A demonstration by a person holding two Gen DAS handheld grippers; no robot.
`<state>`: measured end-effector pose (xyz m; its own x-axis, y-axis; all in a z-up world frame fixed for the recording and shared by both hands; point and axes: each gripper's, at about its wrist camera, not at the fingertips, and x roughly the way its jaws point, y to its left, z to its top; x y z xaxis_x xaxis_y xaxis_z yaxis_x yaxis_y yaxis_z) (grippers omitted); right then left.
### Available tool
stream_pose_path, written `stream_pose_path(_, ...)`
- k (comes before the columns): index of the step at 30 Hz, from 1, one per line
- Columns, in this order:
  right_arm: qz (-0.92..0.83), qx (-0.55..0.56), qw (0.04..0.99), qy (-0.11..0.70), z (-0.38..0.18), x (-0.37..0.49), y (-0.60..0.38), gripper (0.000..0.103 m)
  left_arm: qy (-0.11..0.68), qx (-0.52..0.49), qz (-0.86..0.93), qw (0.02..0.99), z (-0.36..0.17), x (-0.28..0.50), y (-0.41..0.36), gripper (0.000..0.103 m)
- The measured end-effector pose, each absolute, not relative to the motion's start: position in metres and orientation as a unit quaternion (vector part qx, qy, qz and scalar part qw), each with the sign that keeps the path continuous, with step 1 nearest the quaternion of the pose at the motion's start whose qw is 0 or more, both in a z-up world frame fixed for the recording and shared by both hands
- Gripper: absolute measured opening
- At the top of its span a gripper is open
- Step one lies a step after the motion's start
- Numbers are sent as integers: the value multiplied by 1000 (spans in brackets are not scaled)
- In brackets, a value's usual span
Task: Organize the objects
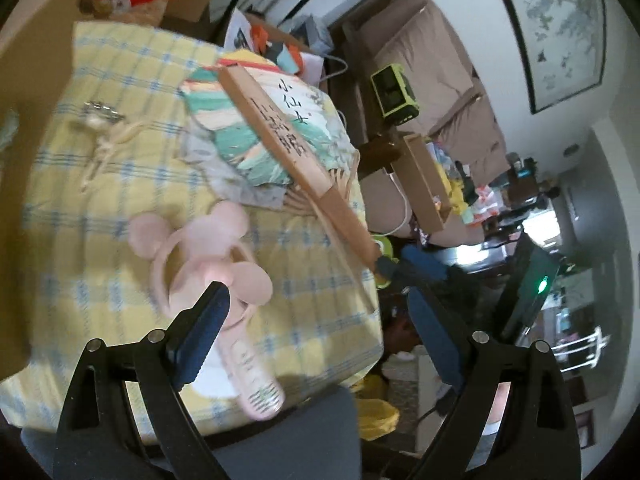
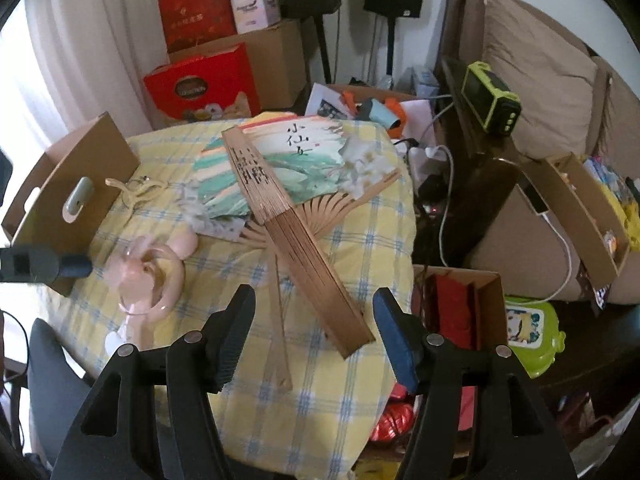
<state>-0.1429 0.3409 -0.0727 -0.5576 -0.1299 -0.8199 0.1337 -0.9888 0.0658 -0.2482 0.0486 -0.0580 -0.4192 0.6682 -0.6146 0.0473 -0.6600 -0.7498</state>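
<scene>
The tidying looks only just begun, I think, because most things lie loose on the worktop (image 2: 360, 380) with its yellow checked cloth; the open paper fan (image 2: 304, 156) is spread in the middle of the right wrist view; the closed wooden fan (image 2: 296, 232) lies across it, slanting down toward the lower right; the pink handheld fan (image 1: 224, 280) lies at the lower left of the cloth; a cream string with a shiny charm (image 1: 100, 120) lies at the upper left of the left wrist view; so all of these seem left to put away; the cardboard box (image 2: 68, 184) stands at the left edge of the worktop, tipped so its brown outside faces us, and I cannot tell what is in it; it has a pale green clip-like thing (image 2: 78, 196) stuck on its side; another brown box (image 2: 472, 304) sits off the worktop at the lower right with something red inside; a flat tray (image 2: 580, 208) on the sofa at the right holds bright small things, too blurry to name; the left gripper (image 1: 316, 340) is wide apart and holds nothing, with the pink fan's handle just under its left finger; the right gripper (image 2: 316, 336) is partly apart and holds nothing, with the near end of the closed fan between its fingers but not pinched.
</scene>
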Motion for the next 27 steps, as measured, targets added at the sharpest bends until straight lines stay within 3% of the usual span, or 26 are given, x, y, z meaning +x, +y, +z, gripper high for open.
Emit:
stream_pose_path(14,-853,509,99,51,-108,-169,336,62,-427,-538,689,231,-95,-311,84,90)
stream_pose_path(19,-842,523,127,33,-113,-173,338,50,-432,-528,694,229,-93,-318,87,97)
stream_pose_path(21,-841,524,131,35,-113,-174,337,36,-433,-527,694,229,-94,-318,87,97)
stream_pose_path(27,-835,530,145,35,-110,-171,328,32,-437,-526,690,236,-93,-313,90,97)
